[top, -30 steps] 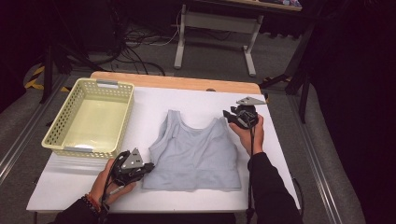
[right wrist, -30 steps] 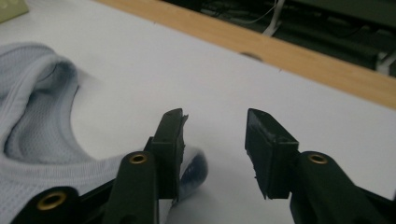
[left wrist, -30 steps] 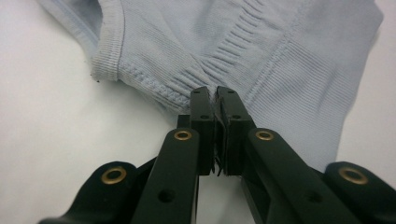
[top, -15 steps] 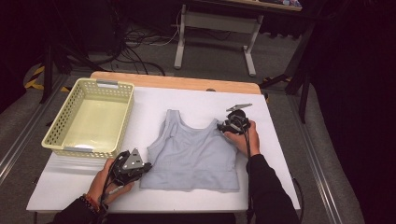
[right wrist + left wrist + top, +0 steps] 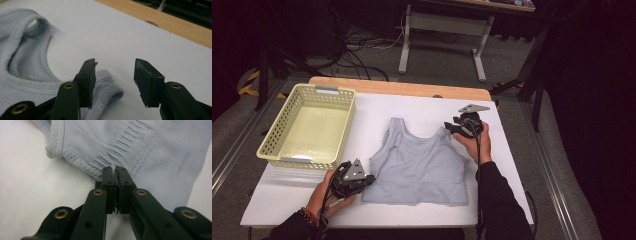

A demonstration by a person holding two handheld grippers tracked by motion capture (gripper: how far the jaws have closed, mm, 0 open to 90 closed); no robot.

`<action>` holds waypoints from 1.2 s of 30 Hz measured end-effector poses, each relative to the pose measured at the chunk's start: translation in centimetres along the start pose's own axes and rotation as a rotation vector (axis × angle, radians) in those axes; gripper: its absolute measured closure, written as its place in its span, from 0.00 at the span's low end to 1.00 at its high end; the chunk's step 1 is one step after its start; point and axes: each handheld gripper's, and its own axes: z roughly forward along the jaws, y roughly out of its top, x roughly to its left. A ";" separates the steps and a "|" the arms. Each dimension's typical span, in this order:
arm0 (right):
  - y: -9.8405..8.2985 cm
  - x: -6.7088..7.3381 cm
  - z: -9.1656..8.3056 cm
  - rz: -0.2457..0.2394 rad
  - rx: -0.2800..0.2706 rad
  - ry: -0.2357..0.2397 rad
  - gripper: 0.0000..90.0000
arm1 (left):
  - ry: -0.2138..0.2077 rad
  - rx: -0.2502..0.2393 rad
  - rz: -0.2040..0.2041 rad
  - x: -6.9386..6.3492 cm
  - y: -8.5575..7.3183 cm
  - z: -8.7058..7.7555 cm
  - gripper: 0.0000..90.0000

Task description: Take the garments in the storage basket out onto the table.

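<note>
Left gripper point(image 5: 115, 173) clamped on tank top point(image 5: 419, 160) hem; right gripper point(image 5: 113, 75) jaws apart, just been opening over shoulder strap point(image 5: 107, 86), hand low on desk point(image 5: 522, 165).

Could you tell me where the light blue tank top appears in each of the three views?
High view: tank top flat at table centre.
Left gripper view: its ribbed hem across the top, pinched by the left claw.
Right gripper view: neckline and strap at left.
Shared landmark: white table.
</note>
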 end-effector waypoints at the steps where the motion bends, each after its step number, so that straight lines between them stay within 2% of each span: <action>1: 0.0 0.1 0.5 -0.005 0.014 -0.002 0.59 | 0.000 -0.001 -0.001 0.0 0.0 0.0 0.96; 3: -0.1 0.1 1.0 -0.011 0.034 -0.006 0.59 | 0.002 -0.002 0.000 0.0 0.0 0.0 0.96; 4: -0.5 0.1 2.3 -0.012 0.084 -0.003 0.59 | 0.001 -0.001 0.003 0.0 0.0 0.0 0.96; 7: -0.9 0.1 3.1 -0.002 0.112 0.000 0.60 | 0.001 -0.001 0.003 0.0 0.0 0.0 0.96; 8: -1.4 0.0 4.1 0.005 0.151 0.017 0.60 | 0.000 -0.003 0.001 0.0 -0.1 0.0 0.96; 12: -1.6 -0.3 4.3 0.011 0.151 0.019 0.62 | 0.003 -0.010 -0.012 0.1 -0.1 0.0 0.94; 13: -1.7 -0.5 4.3 0.025 0.147 0.044 0.71 | 0.004 -0.011 -0.013 0.1 -0.1 0.0 0.94; 14: -1.8 -0.4 4.3 0.038 0.152 0.065 0.75 | 0.004 -0.012 -0.014 0.1 -0.1 0.0 0.93; 15: -1.8 -0.4 4.3 0.038 0.152 0.065 0.75 | 0.004 -0.012 -0.014 0.1 -0.1 0.0 0.93; 16: -1.6 -0.2 4.2 -0.006 0.166 0.058 0.82 | 0.004 -0.012 -0.014 0.1 -0.1 0.1 0.93; 17: -1.6 -0.2 4.2 -0.006 0.166 0.058 0.82 | 0.004 -0.012 -0.014 0.1 -0.1 0.1 0.93; 18: -1.3 0.0 4.2 -0.044 0.174 0.023 0.92 | 0.007 -0.011 -0.009 0.1 -0.1 0.1 0.93; 19: -1.3 0.0 4.2 -0.044 0.174 0.023 0.92 | 0.007 -0.011 -0.009 0.1 -0.1 0.1 0.93; 20: -1.0 0.0 4.1 -0.055 0.141 -0.019 0.94 | 0.003 -0.012 -0.010 0.0 -0.1 0.1 0.94; 23: -0.7 -0.1 3.8 -0.058 0.087 -0.051 0.95 | 0.003 -0.012 -0.005 0.0 -0.1 0.1 0.94; 25: -0.6 0.0 3.7 -0.067 0.078 -0.060 0.95 | 0.003 -0.013 -0.007 0.0 -0.1 0.1 0.94; 26: -0.2 0.1 3.4 -0.086 0.038 -0.089 0.95 | 0.001 -0.014 -0.008 0.0 -0.1 0.1 0.94; 27: -0.1 0.1 3.1 -0.092 0.016 -0.098 0.95 | 0.001 -0.014 -0.008 0.0 -0.1 0.1 0.94; 33: 0.2 0.0 2.9 -0.101 -0.018 -0.130 0.94 | 0.007 -0.019 -0.004 -0.1 0.0 0.2 0.94; 36: -0.1 -0.1 3.1 -0.065 -0.028 -0.145 0.86 | 0.005 -0.018 -0.003 -0.1 0.0 0.2 0.94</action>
